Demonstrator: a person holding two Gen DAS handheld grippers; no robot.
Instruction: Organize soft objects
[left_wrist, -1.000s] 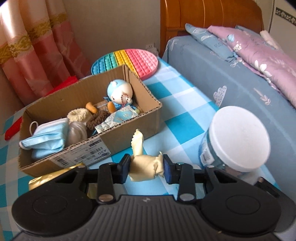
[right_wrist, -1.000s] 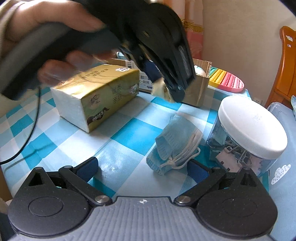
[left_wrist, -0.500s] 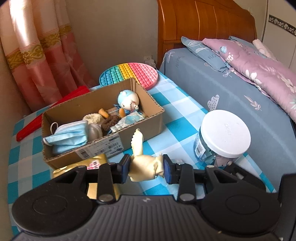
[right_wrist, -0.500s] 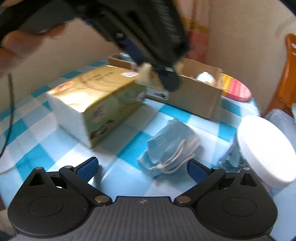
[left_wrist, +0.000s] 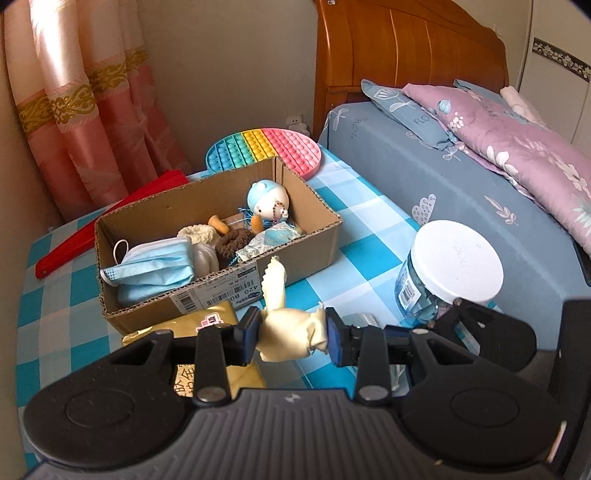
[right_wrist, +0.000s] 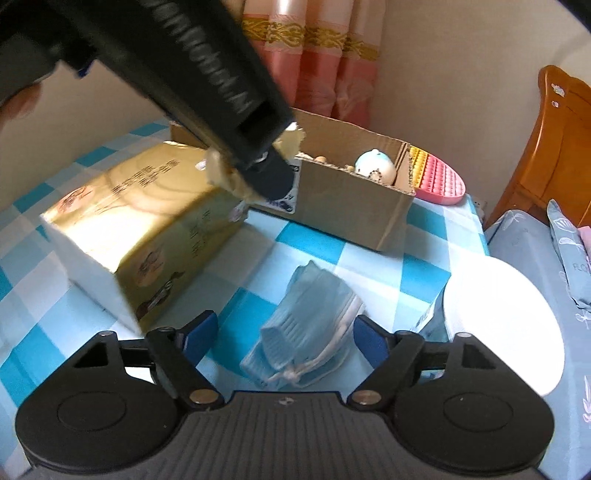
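My left gripper (left_wrist: 291, 334) is shut on a crumpled cream cloth (left_wrist: 275, 291), held in the air just in front of the cardboard box (left_wrist: 295, 258). The box holds a blue face mask (left_wrist: 155, 269), hair scrunchies and a small blue-capped doll (left_wrist: 266, 199). In the right wrist view that left gripper (right_wrist: 258, 173) hangs over the gold tissue pack with the cream cloth (right_wrist: 291, 142) in it. My right gripper (right_wrist: 284, 334) is low over the checked tablecloth. Its jaws are closing on either side of a folded blue face mask (right_wrist: 306, 317), and the left pad is still clear of it.
A gold tissue pack (right_wrist: 147, 221) lies left of the mask. A clear jar with a white lid (right_wrist: 502, 325) stands right of it, near the table edge. A rainbow bubble mat (left_wrist: 266, 147) and a red fan (left_wrist: 110, 218) lie behind the box. The bed (left_wrist: 443, 177) runs along the right.
The left gripper has lifted and drawn back with the cream cloth, so the box looks farther off. The right gripper's jaws have narrowed around the blue mask and come closer to it.
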